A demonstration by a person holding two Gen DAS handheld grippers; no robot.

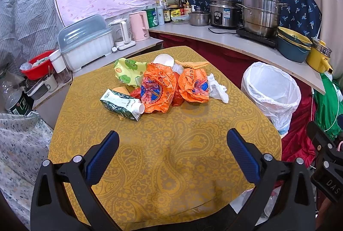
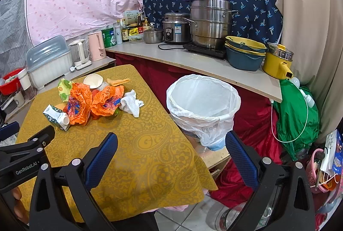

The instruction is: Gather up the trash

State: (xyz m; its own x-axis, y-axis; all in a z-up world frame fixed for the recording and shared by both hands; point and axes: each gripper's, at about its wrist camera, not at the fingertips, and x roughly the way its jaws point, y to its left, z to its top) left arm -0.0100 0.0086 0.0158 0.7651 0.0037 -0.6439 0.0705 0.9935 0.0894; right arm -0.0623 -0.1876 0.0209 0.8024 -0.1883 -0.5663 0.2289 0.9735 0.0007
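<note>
Much of the trash pile (image 1: 165, 85) was tangled together, so some pieces showed only in part: a red scrap lay mostly buried under the two orange bags (image 1: 157, 90), and a cup (image 1: 164, 59) at the back was half hidden behind them. A carton (image 1: 122, 102) lay on its side at the near left of the pile, cap toward the bags, with a green wrapper (image 1: 128, 71) behind it and a white rag (image 1: 217, 88) touching the right-hand bag. A ridged yellow piece (image 2: 119, 81) at the far edge was hard to identify.

The left gripper (image 1: 172, 141) hovered over bare cloth, its fingers spread wide and empty, well short of the pile. The right gripper (image 2: 171, 142) was likewise spread and empty, between the table edge and the bin (image 2: 203, 100).

The table (image 1: 171, 166) wore a yellow paisley cloth. The bin, lined with a white bag, stood just beside it on the right. Behind ran a counter (image 2: 193, 63) crowded with pots (image 2: 209, 23), kettles and bottles.
</note>
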